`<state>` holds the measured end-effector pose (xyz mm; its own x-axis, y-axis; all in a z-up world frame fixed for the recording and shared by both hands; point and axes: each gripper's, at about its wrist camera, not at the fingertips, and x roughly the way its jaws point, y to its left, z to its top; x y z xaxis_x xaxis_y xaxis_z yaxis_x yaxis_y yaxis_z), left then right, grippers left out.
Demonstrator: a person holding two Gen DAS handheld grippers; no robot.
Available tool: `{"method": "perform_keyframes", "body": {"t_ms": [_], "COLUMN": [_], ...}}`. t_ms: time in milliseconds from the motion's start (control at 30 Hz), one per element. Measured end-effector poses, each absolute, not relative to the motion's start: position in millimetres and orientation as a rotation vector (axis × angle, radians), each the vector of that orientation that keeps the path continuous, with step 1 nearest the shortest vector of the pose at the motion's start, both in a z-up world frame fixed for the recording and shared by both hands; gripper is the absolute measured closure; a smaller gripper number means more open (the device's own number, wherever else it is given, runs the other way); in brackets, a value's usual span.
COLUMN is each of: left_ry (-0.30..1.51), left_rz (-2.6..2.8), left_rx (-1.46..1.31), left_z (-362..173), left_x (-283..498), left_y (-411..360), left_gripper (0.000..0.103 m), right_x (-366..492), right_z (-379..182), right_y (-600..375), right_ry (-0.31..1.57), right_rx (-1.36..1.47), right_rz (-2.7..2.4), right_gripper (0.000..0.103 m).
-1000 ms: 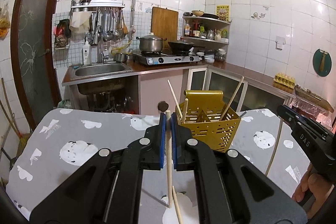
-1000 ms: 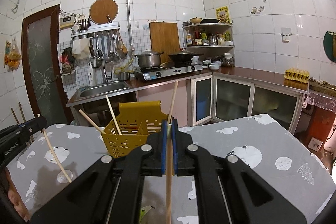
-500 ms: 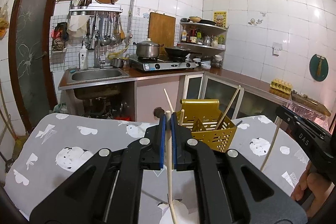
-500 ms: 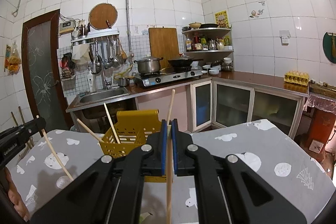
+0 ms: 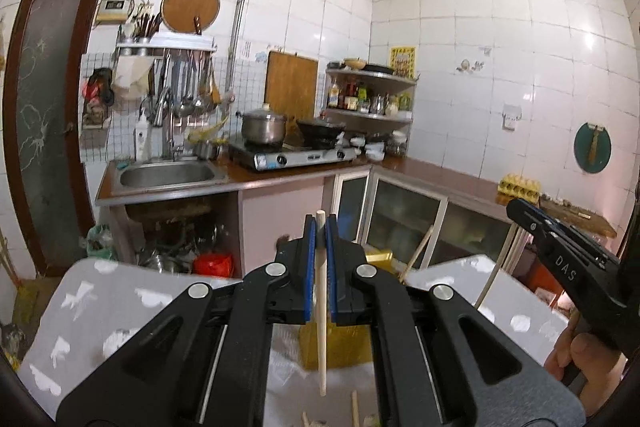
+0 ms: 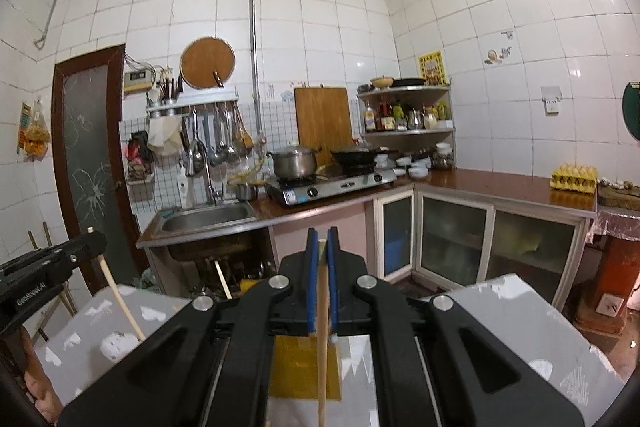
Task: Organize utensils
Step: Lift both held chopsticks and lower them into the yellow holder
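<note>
Each hand-held gripper, left (image 5: 320,227) and right (image 6: 323,241), clamps a chopstick (image 5: 321,311) above the yellow holder (image 5: 340,345); next, lower both tips in

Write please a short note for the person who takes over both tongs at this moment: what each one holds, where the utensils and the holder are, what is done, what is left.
Left tongs: shut on one wooden chopstick, which hangs nearly upright, its lower end clear of the table.
Right tongs: shut on a second chopstick, also nearly upright.
Yellow utensil holder: on the grey patterned tablecloth, low behind both tongs and mostly hidden by them.
Done: at least one chopstick already stands in the holder.
Left: drop both held chopsticks into the holder. More sticks seem to lie on the cloth near the left tongs; collect them next.
</note>
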<state>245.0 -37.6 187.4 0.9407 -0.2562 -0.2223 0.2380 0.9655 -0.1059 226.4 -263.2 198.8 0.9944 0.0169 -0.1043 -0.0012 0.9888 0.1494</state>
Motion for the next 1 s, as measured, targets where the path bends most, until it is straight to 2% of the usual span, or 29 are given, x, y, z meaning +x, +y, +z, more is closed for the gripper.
{"method": "perform_keyframes", "body": {"t_ms": [267,433,633,867,1000], "left_ry": [0.177,0.155,0.174,0.27,0.291], "left_rz": [-0.266,-0.243,-0.224,-0.204,-0.199], "left_rx": [-0.094,-0.085,-0.086,-0.089,-0.093], "left_z": [232,231,207,149,129], "left_x": [279,308,351,397,400], "left_y": [-59,-72,-78,-81,-76], "left_gripper": [0.099,0.099,0.099,0.099,0.099], "right_x": [251,282,326,364,374], "right_z": [254,258,231,183,154], "right_y": [-260,-256,-264,-272,-267], "right_ry": [0.025,0.023,0.053,0.123,0.174], "right_rx": [0.147,0.136,0.17,0.209,0.179], "right_rz": [0.009,-0.007,-0.019,-0.02,-0.016], "right_gripper": [0.098,0.098,0.098,0.098,0.098]}}
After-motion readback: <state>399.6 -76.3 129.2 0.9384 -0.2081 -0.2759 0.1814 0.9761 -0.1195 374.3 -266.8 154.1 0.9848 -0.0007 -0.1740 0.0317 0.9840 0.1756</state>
